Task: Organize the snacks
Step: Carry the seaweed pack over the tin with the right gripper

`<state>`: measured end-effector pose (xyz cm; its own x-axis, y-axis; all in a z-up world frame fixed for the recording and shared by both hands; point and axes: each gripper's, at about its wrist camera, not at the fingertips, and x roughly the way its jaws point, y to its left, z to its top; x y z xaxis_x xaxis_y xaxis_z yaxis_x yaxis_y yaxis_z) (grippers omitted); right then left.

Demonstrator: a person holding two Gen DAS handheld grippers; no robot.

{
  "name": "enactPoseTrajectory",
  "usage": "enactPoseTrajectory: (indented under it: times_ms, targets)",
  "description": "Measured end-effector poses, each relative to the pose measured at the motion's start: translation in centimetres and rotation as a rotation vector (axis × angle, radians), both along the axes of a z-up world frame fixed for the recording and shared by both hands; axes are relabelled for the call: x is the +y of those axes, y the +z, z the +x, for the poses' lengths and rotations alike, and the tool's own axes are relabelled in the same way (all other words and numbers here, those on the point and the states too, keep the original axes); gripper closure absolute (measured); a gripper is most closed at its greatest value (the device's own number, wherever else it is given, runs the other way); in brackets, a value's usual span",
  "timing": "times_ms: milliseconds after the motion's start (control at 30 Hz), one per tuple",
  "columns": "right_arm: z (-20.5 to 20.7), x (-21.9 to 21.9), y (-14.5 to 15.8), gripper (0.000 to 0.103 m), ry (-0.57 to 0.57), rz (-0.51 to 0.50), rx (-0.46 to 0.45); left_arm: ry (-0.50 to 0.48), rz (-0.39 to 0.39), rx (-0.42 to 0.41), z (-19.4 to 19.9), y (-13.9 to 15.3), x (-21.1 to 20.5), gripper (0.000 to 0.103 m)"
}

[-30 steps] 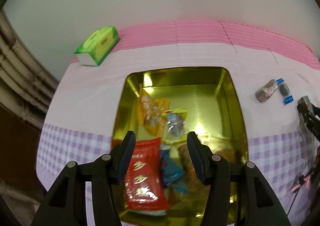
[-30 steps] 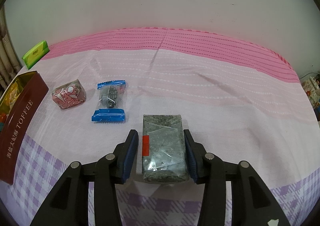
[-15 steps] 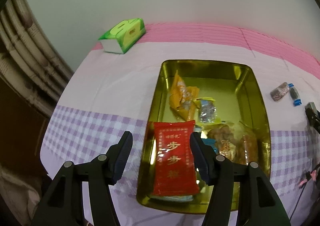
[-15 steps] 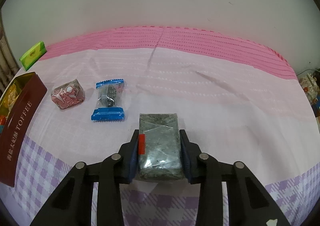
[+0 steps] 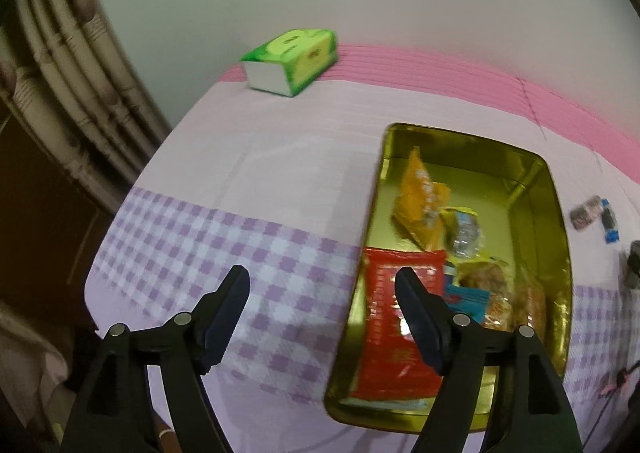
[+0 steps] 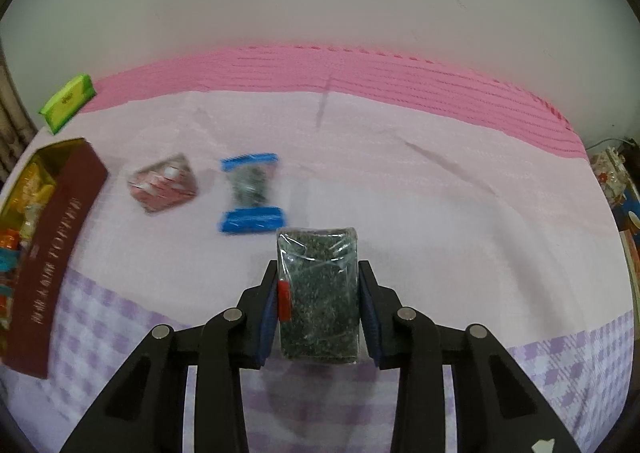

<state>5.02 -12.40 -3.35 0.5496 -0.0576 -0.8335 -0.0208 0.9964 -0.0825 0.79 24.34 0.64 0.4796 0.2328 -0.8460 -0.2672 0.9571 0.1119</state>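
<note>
Now, through your left wrist camera, your left gripper (image 5: 322, 295) hung over the tablecloth (image 5: 260, 181) at the tin's (image 5: 558, 237) left wall, jaws opening wide with nothing between them. One finger stood over the purple checks, the other over the red packet (image 5: 384, 337) lying at the tin's near end. Orange (image 5: 418, 197) and other wrapped snacks lay further in. A green tissue pack (image 5: 294, 61) sat at the table's far left corner.

Through your right wrist camera, your right gripper (image 6: 318, 293) pinched a dark green packet (image 6: 318, 289), both pads pressed on its long sides. A blue-ended sweet (image 6: 252, 193) and a pink-wrapped snack (image 6: 164, 183) lay on the cloth just beyond, side by side but apart. The tin (image 6: 52, 253), its brown side lettered TOFFEE, stood at the table's left edge.
</note>
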Motion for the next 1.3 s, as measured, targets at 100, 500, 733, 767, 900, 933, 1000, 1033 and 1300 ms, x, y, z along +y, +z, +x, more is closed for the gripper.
enactPoseTrajectory:
  times_ms: [100,500,733,767,900,933,1000,1033,1300]
  targets:
    - [-0.1,2.1,1.3,0.07,0.041,0.024,-0.018,0.035,0.003,-0.007,-0.1,0.0,0.9,0.023]
    - [-0.4,12.7,4.4,0.07,0.259,0.129,-0.047,0.103,0.001,-0.01,-0.2,-0.3,2.6,0.018]
    - [-0.5,18.2,3.7,0.07,0.355,0.156,-0.022,0.169,-0.016,-0.015,-0.3,-0.3,4.1,0.018]
    - [-0.4,18.8,3.5,0.07,0.363,0.162,-0.015,0.176,-0.025,-0.014,-0.3,-0.4,4.3,0.018]
    - [-0.4,20.8,2.9,0.07,0.398,0.16,-0.002,0.208,-0.045,-0.016,-0.5,-0.4,5.0,0.018]
    - [-0.4,21.2,2.7,0.07,0.406,0.161,0.003,0.215,-0.045,-0.015,-0.5,-0.5,5.2,0.018]
    - [-0.5,22.0,2.6,0.07,0.425,0.152,0.005,0.225,-0.05,-0.012,-0.5,-0.5,5.4,0.018]
    - [-0.5,22.3,2.6,0.07,0.433,0.152,0.008,0.229,-0.054,-0.011,-0.5,-0.6,5.5,0.018]
    - [-0.3,24.3,1.2,0.07,0.465,0.14,0.037,0.231,-0.061,-0.007,-0.6,-0.6,5.5,0.018]
